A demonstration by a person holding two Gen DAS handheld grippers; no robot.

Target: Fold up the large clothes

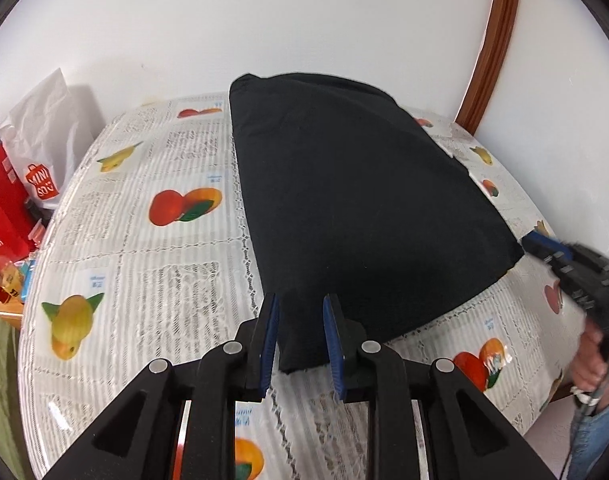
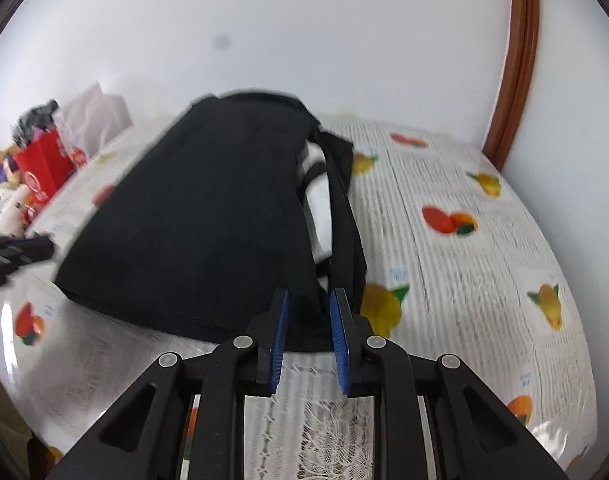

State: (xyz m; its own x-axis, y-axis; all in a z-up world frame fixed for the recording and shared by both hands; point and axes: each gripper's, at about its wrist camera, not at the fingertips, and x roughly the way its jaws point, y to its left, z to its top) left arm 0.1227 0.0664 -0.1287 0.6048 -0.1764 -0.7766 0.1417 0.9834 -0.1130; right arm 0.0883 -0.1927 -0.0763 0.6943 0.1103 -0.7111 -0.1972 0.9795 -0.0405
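1. Black garment (image 1: 356,200) lies folded in a long slab on the tabletop (image 1: 144,264), running from the near edge toward the far wall (image 1: 264,20).
2. Left claw (image 1: 301,344): blue pads spread a bit, the garment's near-left corner sits btwn them, gaps visible both sides, not pinching.
3. Right claw (image 2: 309,340): same deal at the near-right corner, pads apart w/ black cloth in the gap, no press seen.
4. In right wrist view, the garment's right side shows white-striped fabric (image 2: 318,196) peeking out under a black flap; a loose black strip runs along that edge.
5. Right claw also shows in left wrist view at far right, tip just beside the garment's right corner; a hand (image 1: 592,356) holds its grip, blue sleeve below.
6. Left claw's tip shows at left edge of right wrist view, blurred, near the garment's left corner.
7. Tabletop cover: clear plastic over lace w/ fruit prints.
8. Left of tabletop: red bag (image 1: 4,204), white bag (image 1: 44,148) w/ orange logo, other clutter too small to tell.
9. Brown wood frame (image 1: 492,40) at far right against the wall.
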